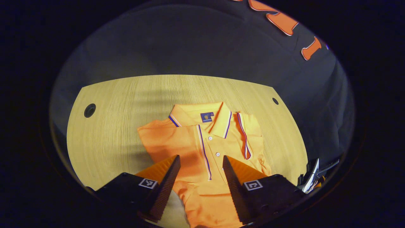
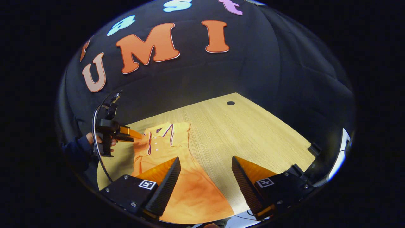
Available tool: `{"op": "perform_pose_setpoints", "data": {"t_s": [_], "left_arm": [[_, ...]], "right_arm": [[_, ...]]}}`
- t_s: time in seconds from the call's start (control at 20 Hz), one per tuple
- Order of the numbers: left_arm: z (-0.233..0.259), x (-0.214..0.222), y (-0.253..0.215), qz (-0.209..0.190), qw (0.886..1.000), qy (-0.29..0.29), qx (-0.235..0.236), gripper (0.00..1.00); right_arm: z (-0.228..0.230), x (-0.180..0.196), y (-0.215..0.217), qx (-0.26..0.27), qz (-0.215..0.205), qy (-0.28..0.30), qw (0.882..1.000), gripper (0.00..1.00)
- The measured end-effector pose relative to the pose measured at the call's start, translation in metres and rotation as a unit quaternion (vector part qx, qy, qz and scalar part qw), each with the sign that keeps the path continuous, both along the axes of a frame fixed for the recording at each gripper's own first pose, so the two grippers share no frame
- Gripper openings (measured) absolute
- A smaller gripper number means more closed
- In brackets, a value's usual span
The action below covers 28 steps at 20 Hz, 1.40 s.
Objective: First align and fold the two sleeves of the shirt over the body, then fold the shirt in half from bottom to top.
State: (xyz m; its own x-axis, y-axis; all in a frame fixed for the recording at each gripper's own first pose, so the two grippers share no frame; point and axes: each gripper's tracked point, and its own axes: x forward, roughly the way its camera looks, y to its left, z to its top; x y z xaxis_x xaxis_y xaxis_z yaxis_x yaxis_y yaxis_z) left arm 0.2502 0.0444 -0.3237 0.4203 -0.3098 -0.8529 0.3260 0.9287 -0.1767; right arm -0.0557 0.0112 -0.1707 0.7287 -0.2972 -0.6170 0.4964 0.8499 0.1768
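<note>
An orange polo shirt (image 1: 190, 142) lies flat on the wooden table (image 1: 120, 104), collar away from me. One sleeve with a striped cuff (image 1: 245, 141) is folded in over the body on the right. My left gripper (image 1: 201, 157) hovers open above the chest, one finger on each side of the button placket. In the right gripper view the shirt (image 2: 164, 145) runs from its collar at the far left down to the hem near me. My right gripper (image 2: 205, 159) is open above the shirt's right edge near the hem. A hand holds the left gripper (image 2: 134, 134) over the shirt's far shoulder.
Round cable holes sit in the table's far corners (image 1: 90, 110) (image 1: 275, 101) (image 2: 230, 103). Bare wood stretches right of the shirt (image 2: 253, 133). A dark and white device (image 1: 311, 177) shows at the table's right edge. The booth's black cloth wall stands behind.
</note>
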Motion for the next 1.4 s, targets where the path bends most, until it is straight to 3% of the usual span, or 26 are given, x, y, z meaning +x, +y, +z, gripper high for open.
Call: {"op": "perform_pose_setpoints", "data": {"t_s": [0.05, 0.3, 0.55, 0.7, 0.9, 0.95, 1.15, 1.3, 1.4], "left_arm": [[0.007, 0.0, 0.004, 0.005, 1.0, -0.018, 0.004, 0.89], [0.063, -0.029, 0.015, 0.046, 0.995, -0.085, -0.039, 0.9], [0.137, -0.076, 0.018, 0.068, 0.979, -0.186, -0.052, 0.9], [0.182, -0.104, 0.018, 0.085, 0.964, -0.244, -0.064, 0.9], [0.23, -0.136, 0.025, 0.102, 0.938, -0.325, -0.057, 0.9], [0.235, -0.146, 0.024, 0.106, 0.932, -0.342, -0.044, 0.94], [0.269, -0.189, 0.023, 0.125, 0.905, -0.406, -0.029, 0.96], [0.298, -0.22, 0.035, 0.149, 0.871, -0.467, -0.002, 0.98], [0.308, -0.239, 0.037, 0.156, 0.851, -0.5, 0.04, 0.98]], "right_arm": [[0.001, 0.0, -0.001, -0.006, 0.003, -0.001, 1.0, 0.99], [0.016, 0.008, -0.001, -0.044, 0.054, -0.028, 0.997, 0.99], [0.047, 0.021, 0.013, -0.049, 0.127, -0.092, 0.986, 0.99], [0.065, 0.032, 0.008, -0.074, 0.148, -0.115, 0.98, 0.99], [0.087, 0.038, 0.002, -0.104, 0.165, -0.16, 0.968, 0.99], [0.093, 0.036, 0.001, -0.111, 0.168, -0.173, 0.964, 0.99], [0.102, 0.024, 0.001, -0.108, 0.186, -0.199, 0.956, 0.99], [0.104, 0.006, 0.001, -0.109, 0.202, -0.208, 0.951, 0.98], [0.103, -0.005, 0.0, -0.115, 0.214, -0.211, 0.947, 0.98]]}}
